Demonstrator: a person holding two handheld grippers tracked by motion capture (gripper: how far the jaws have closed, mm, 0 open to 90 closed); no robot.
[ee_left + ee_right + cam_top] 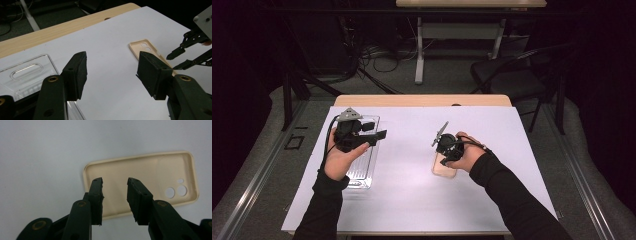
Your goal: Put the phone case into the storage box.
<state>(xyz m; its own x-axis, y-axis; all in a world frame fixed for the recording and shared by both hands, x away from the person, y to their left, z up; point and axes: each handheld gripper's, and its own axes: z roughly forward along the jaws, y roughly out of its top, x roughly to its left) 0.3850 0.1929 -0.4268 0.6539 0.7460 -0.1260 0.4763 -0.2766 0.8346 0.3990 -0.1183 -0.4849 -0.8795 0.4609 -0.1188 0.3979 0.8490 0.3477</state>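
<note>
A beige phone case (444, 170) lies hollow side up on the white sheet (412, 195), right of centre. My right gripper (447, 154) points down over it. In the right gripper view the right gripper (115, 192) has its jaws apart above the case (140, 177), near its plain end, with nothing pressed between the pads. The camera holes sit at the case's other end. My left gripper (379, 135) hovers over a clear plastic tray (362, 172) at the left, pointing right. In the left gripper view the left gripper (112, 72) is open and empty, with the case (143, 47) and the right gripper (178, 58) beyond it.
The white sheet covers most of a wooden table (422, 100). The clear tray (25, 72) has a slot handle at its far end. Behind the table stand a black chair (517, 75), another table's legs (419, 50) and floor cables.
</note>
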